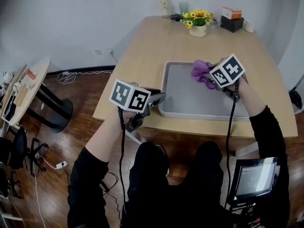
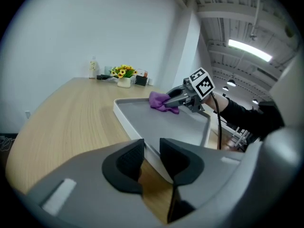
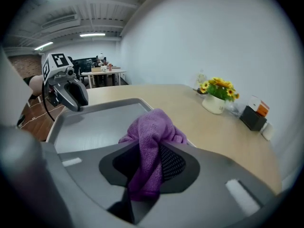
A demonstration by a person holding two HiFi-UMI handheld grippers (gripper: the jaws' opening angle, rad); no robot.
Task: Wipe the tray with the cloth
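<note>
In the head view, the left claw [image 1: 159, 98] is at the near left corner of the grey tray [image 1: 190, 103] on the wooden worktop [image 1: 142, 56]. The right claw [image 1: 213, 79] holds the purple cloth [image 1: 202, 70] over the tray's far right part. The wipe will likely go best if the left claw pins the tray so it cannot slide. The right claw should then press the cloth down and draw it across the floor in overlapping strokes toward the near edge. In the left gripper view, the left claw [image 2: 151, 148] has its jaws drawn close on the tray's rim [image 2: 124, 118], which runs up between the pads. The cloth [image 2: 161, 100] lies well beyond, at the far end of the tray. In the right gripper view, the right claw [image 3: 154, 151] is clamped on the cloth [image 3: 152, 125], which is bunched between the pads and bulges out ahead of them above the tray floor [image 3: 95, 127]. Whether the cloth touches the floor cannot be told. Because it is bunched, tilting the claw lower would probably put more of the fabric on the surface.
</note>
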